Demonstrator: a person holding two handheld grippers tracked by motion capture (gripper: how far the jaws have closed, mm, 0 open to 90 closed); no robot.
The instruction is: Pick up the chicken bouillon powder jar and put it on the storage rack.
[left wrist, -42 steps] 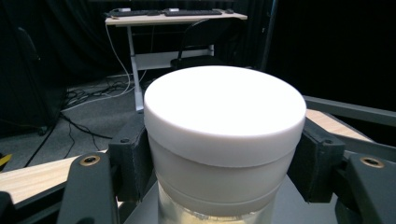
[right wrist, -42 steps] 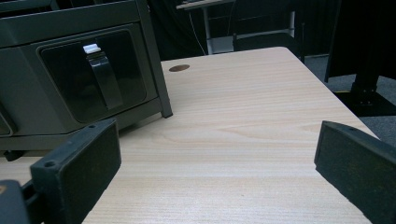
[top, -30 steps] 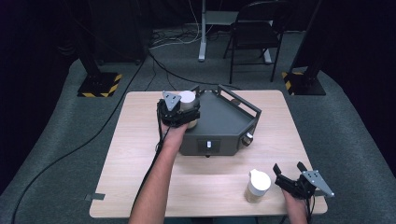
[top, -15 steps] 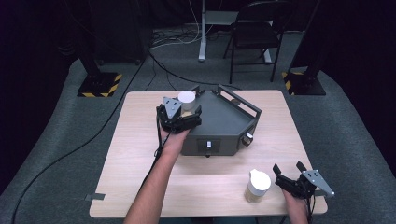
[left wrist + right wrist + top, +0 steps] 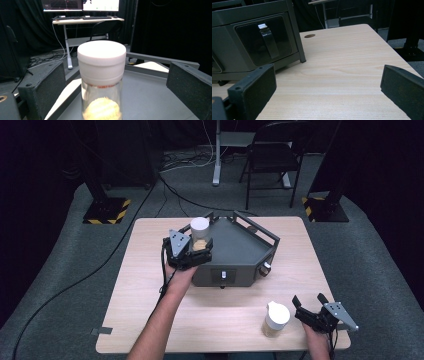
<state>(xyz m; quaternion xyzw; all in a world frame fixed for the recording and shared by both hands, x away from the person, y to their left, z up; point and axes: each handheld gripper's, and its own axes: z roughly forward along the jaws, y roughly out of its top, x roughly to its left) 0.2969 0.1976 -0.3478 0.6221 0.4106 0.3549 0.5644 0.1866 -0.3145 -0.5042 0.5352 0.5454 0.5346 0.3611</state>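
**Setting the jar on the grey stand**

The left gripper [image 5: 196, 251] stood at the near-left corner of the dark grey metal stand with a raised rail [image 5: 260, 232], around a clear glass jar with a white screw lid and pale yellow powder inside [image 5: 101, 82]. In the left gripper view the jaws stood wide, clear of the glass on both sides, so the claw was released and the jar seemed to rest on the stand's flat top, just inside the rail.

To finish this step well, the hand should have drawn straight back along the jaws' line, keeping both pads off the glass so the tall jar did not tip.

The right gripper [image 5: 311, 311] lay open on the light wooden table [image 5: 150, 310], empty, just beside a second white-lidded jar [image 5: 276, 319] near the front edge.
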